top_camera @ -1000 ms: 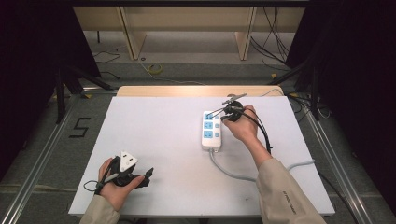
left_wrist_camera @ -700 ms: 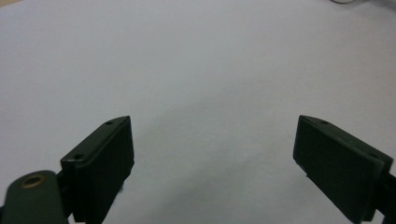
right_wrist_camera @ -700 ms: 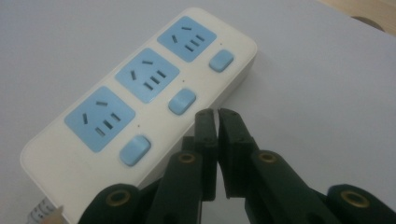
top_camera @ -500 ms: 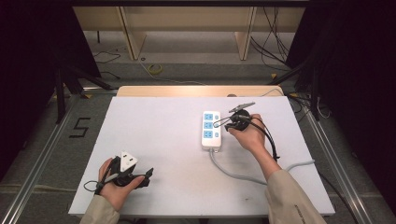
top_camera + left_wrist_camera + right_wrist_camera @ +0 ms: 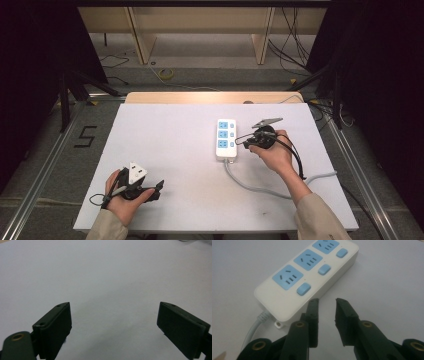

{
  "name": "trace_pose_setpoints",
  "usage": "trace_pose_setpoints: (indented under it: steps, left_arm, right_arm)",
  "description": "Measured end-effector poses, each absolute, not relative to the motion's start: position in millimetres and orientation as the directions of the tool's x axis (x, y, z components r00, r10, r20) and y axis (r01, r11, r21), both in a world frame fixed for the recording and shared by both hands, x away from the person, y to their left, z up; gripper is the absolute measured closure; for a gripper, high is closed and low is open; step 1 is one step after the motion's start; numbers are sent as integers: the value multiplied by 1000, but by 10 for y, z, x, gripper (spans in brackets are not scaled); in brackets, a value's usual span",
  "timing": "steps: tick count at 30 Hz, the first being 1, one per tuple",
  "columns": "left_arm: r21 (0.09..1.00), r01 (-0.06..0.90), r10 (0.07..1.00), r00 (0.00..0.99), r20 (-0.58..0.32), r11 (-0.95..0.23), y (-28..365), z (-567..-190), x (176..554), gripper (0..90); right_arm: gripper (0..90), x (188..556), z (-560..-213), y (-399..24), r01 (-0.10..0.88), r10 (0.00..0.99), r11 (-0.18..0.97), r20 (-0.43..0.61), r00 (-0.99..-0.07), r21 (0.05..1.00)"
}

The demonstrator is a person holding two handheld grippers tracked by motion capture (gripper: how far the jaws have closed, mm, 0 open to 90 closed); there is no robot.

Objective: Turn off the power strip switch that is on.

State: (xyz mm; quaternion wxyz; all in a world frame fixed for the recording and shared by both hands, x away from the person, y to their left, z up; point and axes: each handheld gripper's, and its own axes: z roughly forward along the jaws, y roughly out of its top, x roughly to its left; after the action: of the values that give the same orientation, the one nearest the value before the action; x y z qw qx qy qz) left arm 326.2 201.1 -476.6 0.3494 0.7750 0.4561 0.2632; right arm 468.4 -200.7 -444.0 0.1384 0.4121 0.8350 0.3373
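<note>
A white power strip (image 5: 225,139) with three blue sockets and three blue switches lies right of the table's middle. It is also in the right gripper view as power strip (image 5: 307,277). Its grey cable (image 5: 260,188) runs from the near end off to the right. My right gripper (image 5: 242,142) sits just right of the strip's near end, pointing at it. Its jaws have just been opening; right gripper (image 5: 327,302) stands open with nothing between the pads. My left gripper (image 5: 156,187) rests at the near left, and left gripper (image 5: 113,312) is wide open over bare tabletop.
The white tabletop (image 5: 170,135) ends in a wooden strip (image 5: 210,97) at the back. Beyond it stand wooden shelf legs (image 5: 141,40) and loose floor cables (image 5: 165,74). A "5" mark (image 5: 86,136) is on the floor at left.
My right hand has drawn back from over the strip's far end to beside its near end, and its jaws have gone from shut to open. The left hand has stayed put.
</note>
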Motion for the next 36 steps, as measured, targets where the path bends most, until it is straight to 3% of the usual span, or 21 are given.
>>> trace_pose_setpoints:
  steps: [12,36]
  left_arm:
    - [781,525,892,444,90,-340,2009,-4769,3262,122]
    - [782,526,896,435,91,-334,2009,-4772,3271,118]
  right_arm:
    - [600,4444,-4524,-2164,589,780,408,69,-622,697]
    - [542,3890,-4609,-2409,541,761,366,91,-642,757]
